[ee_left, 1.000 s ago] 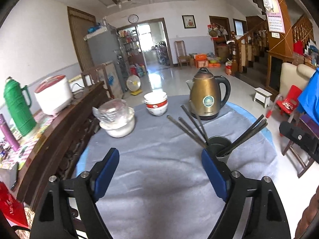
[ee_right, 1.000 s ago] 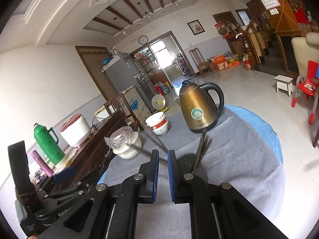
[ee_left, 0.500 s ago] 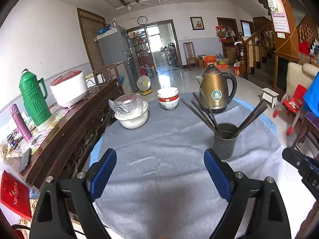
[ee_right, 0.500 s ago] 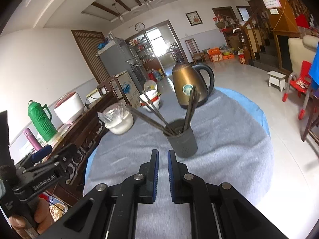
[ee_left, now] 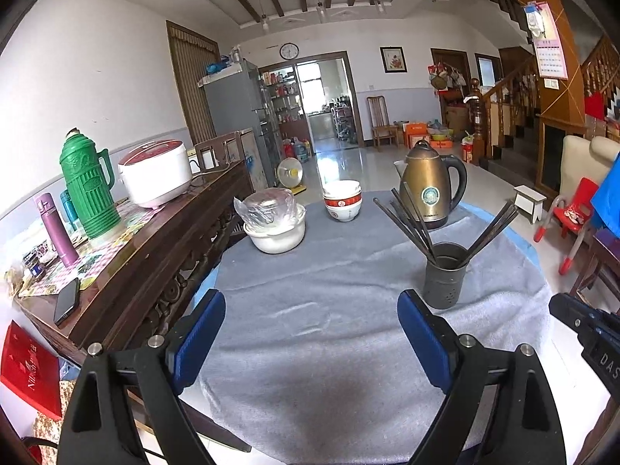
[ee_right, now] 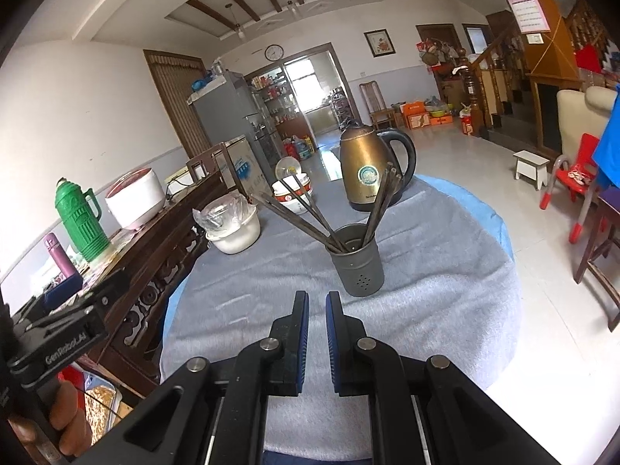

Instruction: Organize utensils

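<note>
Now my left gripper (ee_left: 310, 325) gapes empty at lower frame; my right gripper (ee_right: 317, 319) is nearly clenched, grasping nothing, below the holder (ee_right: 358, 261) of chopsticks (ee_right: 298, 215).

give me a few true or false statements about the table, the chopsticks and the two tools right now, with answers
1. The chopsticks stand in the grey holder. True.
2. The left tool grips a chopstick. False: it is wide open and empty.
3. The brass kettle stands beyond the holder. True.
4. The right tool is clamped on the holder. False: it holds nothing, its fingers nearly together, short of the holder.
5. The stacked bowls lie tipped over. False: they sit upright.
</note>
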Demonstrator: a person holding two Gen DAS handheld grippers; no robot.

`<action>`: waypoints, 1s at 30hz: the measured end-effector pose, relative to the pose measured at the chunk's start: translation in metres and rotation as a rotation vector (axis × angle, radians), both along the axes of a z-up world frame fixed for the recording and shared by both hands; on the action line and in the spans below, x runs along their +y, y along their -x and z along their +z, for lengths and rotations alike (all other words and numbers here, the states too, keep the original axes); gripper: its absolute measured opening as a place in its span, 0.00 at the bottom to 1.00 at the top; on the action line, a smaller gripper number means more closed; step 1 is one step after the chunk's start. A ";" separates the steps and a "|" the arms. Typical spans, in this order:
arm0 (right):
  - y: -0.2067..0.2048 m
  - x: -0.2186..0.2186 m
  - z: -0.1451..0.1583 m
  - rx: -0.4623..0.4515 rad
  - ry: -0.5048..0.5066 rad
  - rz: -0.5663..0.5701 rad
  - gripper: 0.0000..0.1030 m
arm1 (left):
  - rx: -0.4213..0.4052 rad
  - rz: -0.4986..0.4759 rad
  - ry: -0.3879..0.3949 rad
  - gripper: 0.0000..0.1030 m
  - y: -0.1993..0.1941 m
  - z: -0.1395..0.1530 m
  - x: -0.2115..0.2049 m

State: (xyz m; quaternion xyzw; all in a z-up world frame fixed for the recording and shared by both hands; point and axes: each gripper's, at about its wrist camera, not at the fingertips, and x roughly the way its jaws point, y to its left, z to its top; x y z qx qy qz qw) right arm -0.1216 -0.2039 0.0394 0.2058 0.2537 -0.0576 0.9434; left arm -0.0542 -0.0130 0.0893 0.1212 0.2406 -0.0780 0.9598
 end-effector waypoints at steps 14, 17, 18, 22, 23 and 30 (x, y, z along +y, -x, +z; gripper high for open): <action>0.003 0.006 0.004 -0.006 0.002 -0.005 0.10 | -0.021 0.015 0.014 0.88 0.003 0.001 0.012; 0.003 0.006 0.004 -0.007 0.002 -0.006 0.10 | -0.022 0.018 0.015 0.88 0.004 0.002 0.014; 0.003 0.007 0.005 -0.007 0.002 -0.006 0.10 | -0.021 0.016 0.016 0.88 0.003 0.002 0.014; 0.004 0.010 0.005 -0.010 0.003 -0.005 0.10 | -0.020 0.018 0.019 0.88 0.004 0.002 0.016; 0.004 0.010 0.006 -0.010 0.004 -0.005 0.10 | -0.021 0.019 0.019 0.88 0.004 0.002 0.016; 0.000 0.016 0.008 -0.010 0.009 0.003 0.10 | -0.015 0.026 0.030 0.88 0.001 0.000 0.021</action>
